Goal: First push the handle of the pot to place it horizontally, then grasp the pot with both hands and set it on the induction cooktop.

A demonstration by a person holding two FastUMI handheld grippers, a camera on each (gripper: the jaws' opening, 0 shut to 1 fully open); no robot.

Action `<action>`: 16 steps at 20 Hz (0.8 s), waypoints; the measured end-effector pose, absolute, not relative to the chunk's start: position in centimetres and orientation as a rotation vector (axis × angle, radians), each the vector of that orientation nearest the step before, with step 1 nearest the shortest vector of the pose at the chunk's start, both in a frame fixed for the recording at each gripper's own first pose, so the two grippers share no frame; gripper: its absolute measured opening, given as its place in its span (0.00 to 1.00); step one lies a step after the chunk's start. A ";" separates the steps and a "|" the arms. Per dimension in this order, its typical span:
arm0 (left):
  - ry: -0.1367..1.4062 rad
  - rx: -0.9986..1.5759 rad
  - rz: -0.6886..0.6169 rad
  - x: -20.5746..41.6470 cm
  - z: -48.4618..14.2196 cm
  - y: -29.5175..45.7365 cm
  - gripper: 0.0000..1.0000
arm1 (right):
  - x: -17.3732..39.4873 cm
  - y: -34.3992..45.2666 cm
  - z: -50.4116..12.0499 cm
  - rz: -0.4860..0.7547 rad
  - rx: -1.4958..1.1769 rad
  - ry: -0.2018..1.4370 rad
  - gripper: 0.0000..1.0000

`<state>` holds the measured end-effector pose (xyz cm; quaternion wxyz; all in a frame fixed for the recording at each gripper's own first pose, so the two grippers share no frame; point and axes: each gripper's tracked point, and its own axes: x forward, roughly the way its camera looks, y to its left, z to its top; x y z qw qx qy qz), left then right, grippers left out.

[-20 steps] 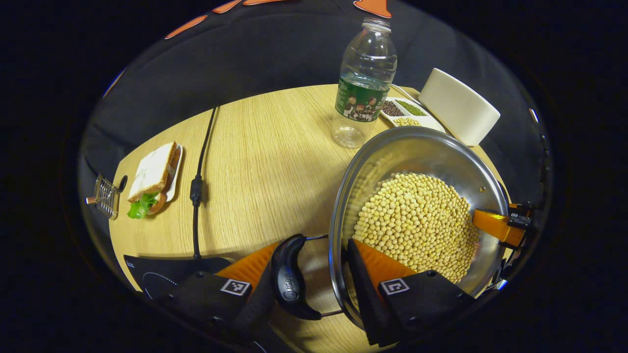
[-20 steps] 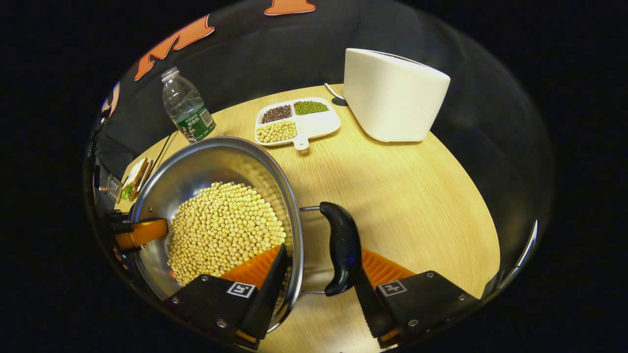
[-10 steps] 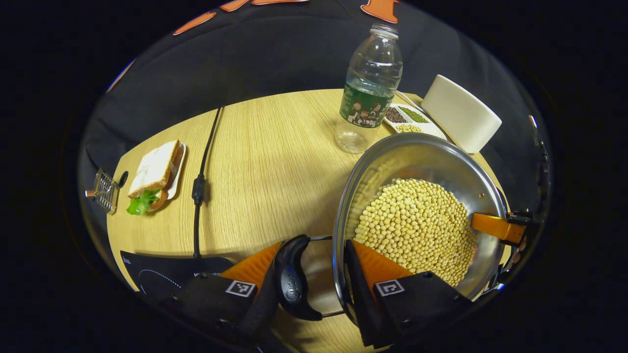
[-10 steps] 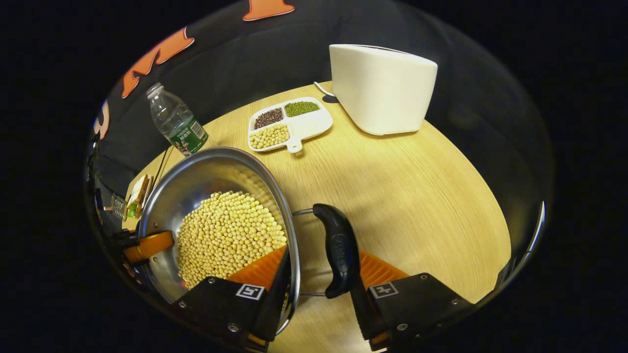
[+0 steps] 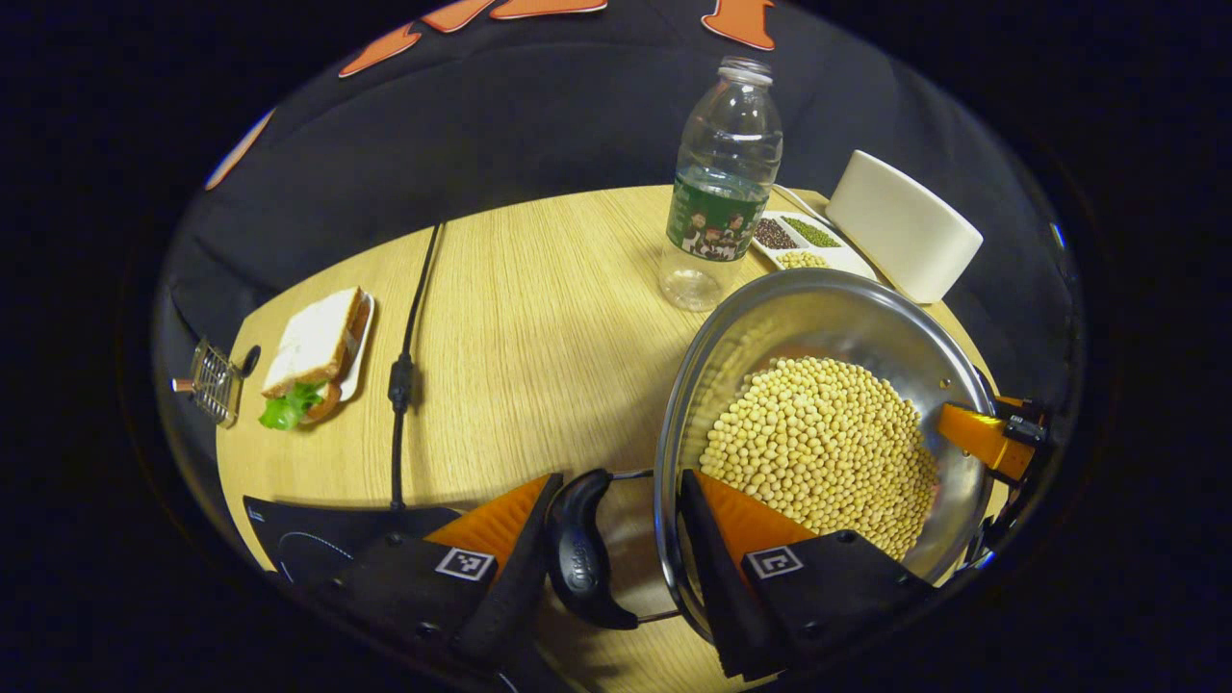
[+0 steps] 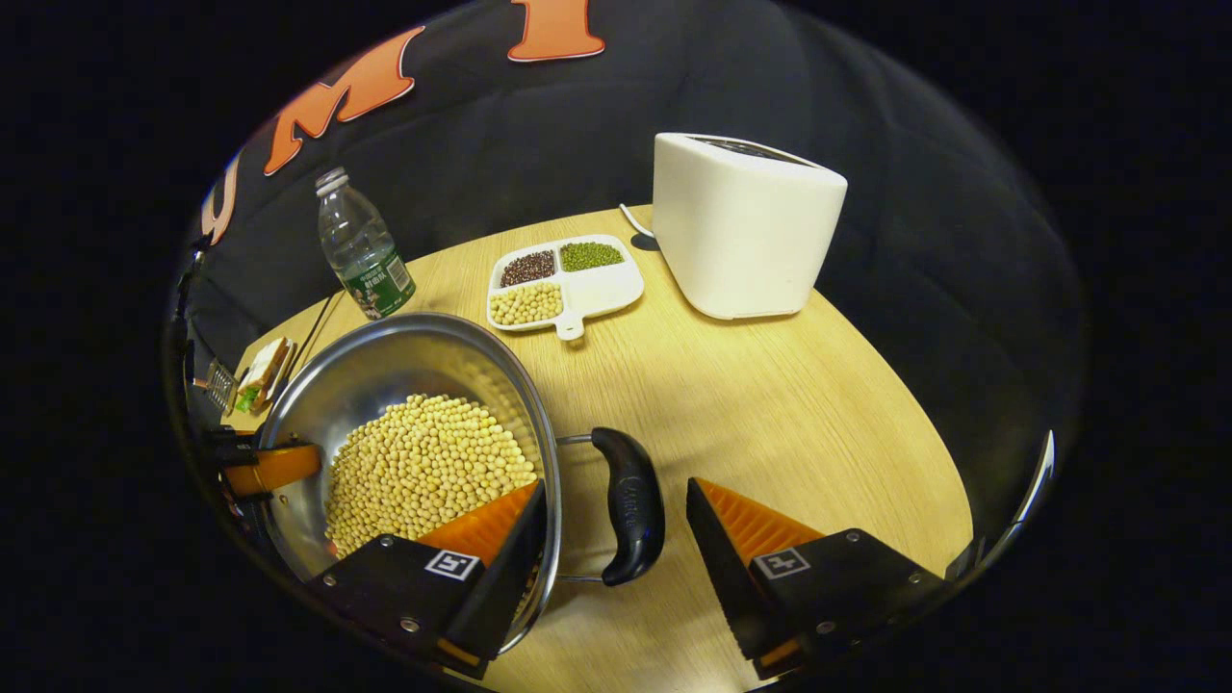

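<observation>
The steel pot (image 5: 818,308) holds soybeans (image 5: 818,443) and sits to the right of the black induction cooktop (image 5: 318,534), whose corner shows at the lower left. My left gripper (image 5: 621,476) is shut across the pot's left black handle (image 5: 577,558) and rim, with one finger inside the pot. In the right gripper view the pot (image 6: 385,356) is at the lower left. My right gripper (image 6: 616,483) is open: its inner finger is inside the rim, and its outer finger stands clear of the right black handle (image 6: 630,510).
A water bottle (image 5: 722,183) stands behind the pot. A white appliance (image 6: 746,226) and a divided dish of beans (image 6: 563,284) are at the back right. A sandwich on a plate (image 5: 313,356), a small wire rack (image 5: 214,382) and a black cable (image 5: 399,375) lie to the left.
My right gripper has opened, and its outer finger has come off the handle it pressed before. The left gripper keeps its hold, and the pot has barely moved.
</observation>
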<state>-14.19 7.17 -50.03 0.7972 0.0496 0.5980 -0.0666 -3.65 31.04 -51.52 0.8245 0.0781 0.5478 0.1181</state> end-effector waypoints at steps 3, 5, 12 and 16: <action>1.294 0.119 -0.155 -14.2 -50.3 7.1 0.82 | -4.0 31.6 -51.8 0.266 0.150 1.196 0.86; 1.316 0.118 -0.167 -14.6 -50.7 6.7 0.84 | -4.1 32.2 -51.9 0.281 0.132 1.208 0.82; 1.321 0.122 -0.172 -14.3 -50.7 6.7 0.78 | -4.7 32.2 -52.2 0.287 0.161 1.292 0.70; 1.342 0.073 -0.139 -15.4 -50.1 6.6 0.72 | -5.5 32.5 -52.6 0.275 0.193 1.333 0.63</action>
